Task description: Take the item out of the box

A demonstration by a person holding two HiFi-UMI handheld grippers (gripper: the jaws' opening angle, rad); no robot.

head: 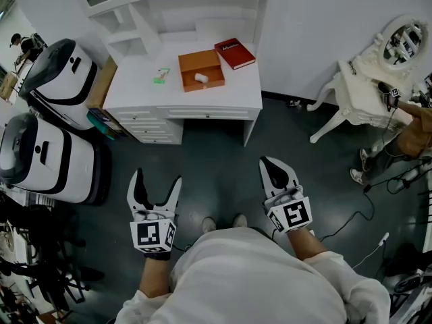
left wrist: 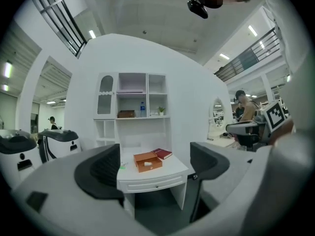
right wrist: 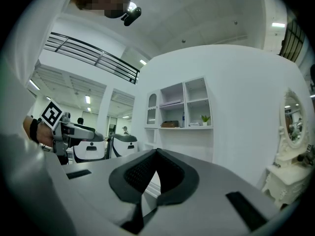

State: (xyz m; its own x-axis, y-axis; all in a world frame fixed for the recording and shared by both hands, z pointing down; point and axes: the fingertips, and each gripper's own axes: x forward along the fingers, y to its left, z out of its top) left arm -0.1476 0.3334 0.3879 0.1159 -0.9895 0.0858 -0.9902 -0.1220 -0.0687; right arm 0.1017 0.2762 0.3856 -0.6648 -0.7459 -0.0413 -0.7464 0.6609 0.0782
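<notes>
An open orange box (head: 201, 70) lies on the white desk (head: 229, 98) far ahead, with a small white item (head: 201, 78) inside it. In the left gripper view the box (left wrist: 147, 161) and the item (left wrist: 146, 164) show between the jaws, far off. My left gripper (head: 158, 176) is open and empty over the dark floor, well short of the desk. My right gripper (head: 268, 162) is shut on nothing, level with the left one. In the right gripper view the right gripper's (right wrist: 156, 152) pads meet.
A red book (head: 235, 52) lies beside the box and a small green thing (head: 160, 77) to its left. Two white machines (head: 47, 113) stand left of the desk. A white chair (head: 358, 90), a person (head: 412, 123) and floor cables (head: 351, 221) are at the right.
</notes>
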